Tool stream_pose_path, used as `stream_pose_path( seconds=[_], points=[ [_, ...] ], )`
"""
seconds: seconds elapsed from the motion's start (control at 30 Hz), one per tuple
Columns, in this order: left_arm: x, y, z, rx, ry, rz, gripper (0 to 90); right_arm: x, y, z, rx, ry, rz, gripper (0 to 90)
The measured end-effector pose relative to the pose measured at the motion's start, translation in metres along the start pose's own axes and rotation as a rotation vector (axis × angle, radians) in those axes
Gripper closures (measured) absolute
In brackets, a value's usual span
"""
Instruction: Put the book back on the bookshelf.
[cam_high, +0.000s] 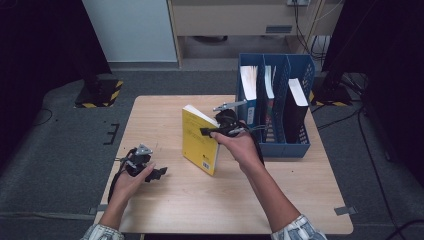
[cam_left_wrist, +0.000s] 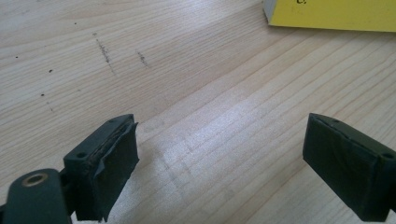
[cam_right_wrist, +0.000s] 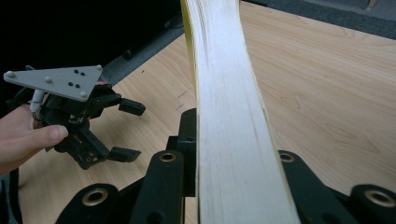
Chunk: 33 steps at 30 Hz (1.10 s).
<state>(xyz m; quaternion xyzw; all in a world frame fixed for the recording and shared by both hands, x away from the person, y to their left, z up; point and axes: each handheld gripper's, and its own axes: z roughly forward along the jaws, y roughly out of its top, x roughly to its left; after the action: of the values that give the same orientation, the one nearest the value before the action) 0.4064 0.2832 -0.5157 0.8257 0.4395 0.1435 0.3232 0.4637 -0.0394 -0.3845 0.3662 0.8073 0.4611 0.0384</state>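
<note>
Yellow book (cam_high: 200, 141) upright on table (cam_high: 170, 205), clamped in right claw (cam_high: 209, 132)

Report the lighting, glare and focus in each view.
High view: table evenly lit, surroundings dark, slightly soft. Left gripper view: pale glare on the wood between the open left gripper. Right gripper view: the yellow book, clamped close up, shows bright blurred pages.

Both grippers, left gripper (cam_high: 159, 174) and right gripper (cam_high: 209, 132), are black with brass-ringed screw holes, square taped pads, grey three-cornered plates; plaid sleeves (cam_high: 300, 229) at wrists.
</note>
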Motion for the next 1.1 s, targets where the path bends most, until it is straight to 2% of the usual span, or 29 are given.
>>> stream_pose_path(
  seconds=[0.13,0.37,0.73,1.1],
  points=[
    [0.000,0.000,0.000,0.007,0.003,0.000,9.4,-0.002,0.001,-0.002,-0.003,-0.003,0.016,75.1],
    [0.004,-0.002,0.000,0.011,0.019,-0.013,9.2,-0.002,0.000,-0.006,-0.003,-0.008,0.013,75.1],
    [0.005,-0.004,0.003,0.040,0.043,-0.011,7.8,-0.003,-0.002,-0.014,-0.012,-0.008,0.015,75.1],
    [0.005,-0.005,0.005,0.055,0.050,-0.009,6.9,-0.009,-0.011,-0.033,-0.031,-0.021,0.029,75.1]
  ],
)
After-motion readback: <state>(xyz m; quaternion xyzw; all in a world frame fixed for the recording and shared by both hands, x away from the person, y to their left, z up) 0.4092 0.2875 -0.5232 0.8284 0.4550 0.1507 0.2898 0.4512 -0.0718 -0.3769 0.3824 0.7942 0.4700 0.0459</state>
